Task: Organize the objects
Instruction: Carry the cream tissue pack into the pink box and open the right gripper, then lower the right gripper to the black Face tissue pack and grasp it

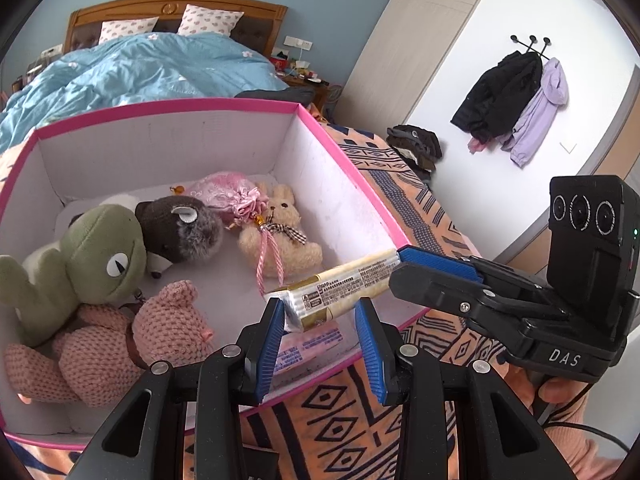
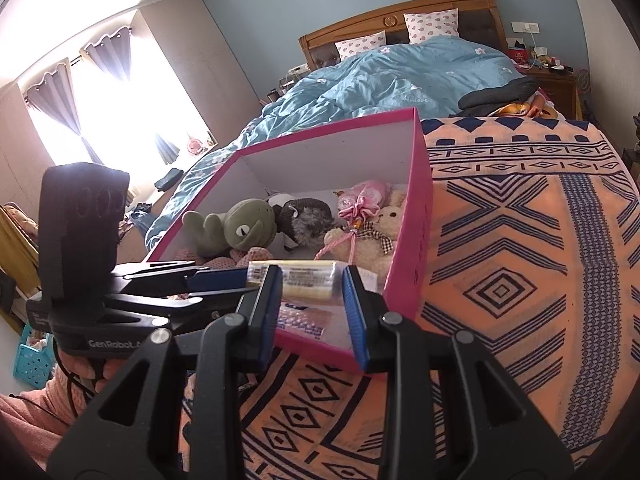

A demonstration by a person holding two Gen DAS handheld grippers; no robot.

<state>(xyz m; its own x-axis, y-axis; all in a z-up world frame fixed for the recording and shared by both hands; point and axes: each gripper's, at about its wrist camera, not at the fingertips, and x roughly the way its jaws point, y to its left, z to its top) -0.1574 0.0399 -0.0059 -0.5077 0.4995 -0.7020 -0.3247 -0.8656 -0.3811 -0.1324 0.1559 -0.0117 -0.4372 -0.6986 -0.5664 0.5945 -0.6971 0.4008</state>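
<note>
A long cream-and-gold packet (image 1: 348,280) hangs level over the near corner of the pink box (image 1: 168,109). My left gripper (image 1: 320,306) is shut on one end of it. From the right, my right gripper (image 1: 398,266) is shut on the other end. In the right wrist view the packet (image 2: 304,286) sits between the right gripper's (image 2: 311,276) blue pads, and the left gripper (image 2: 248,282) reaches in from the left. Inside the box lie a green frog (image 1: 100,256), a brown plush (image 1: 180,228), a pink knitted bear (image 1: 120,344), a cream bunny (image 1: 280,236) and a pink pouch (image 1: 232,196).
The box (image 2: 416,240) stands on an orange patterned bedspread (image 2: 520,260) with a blue duvet (image 2: 400,80) behind it. A flat pink packet (image 1: 304,348) lies on the box floor below the held one. Coats (image 1: 516,96) hang on the wall; a clothes pile (image 1: 416,148) lies at the bed's edge.
</note>
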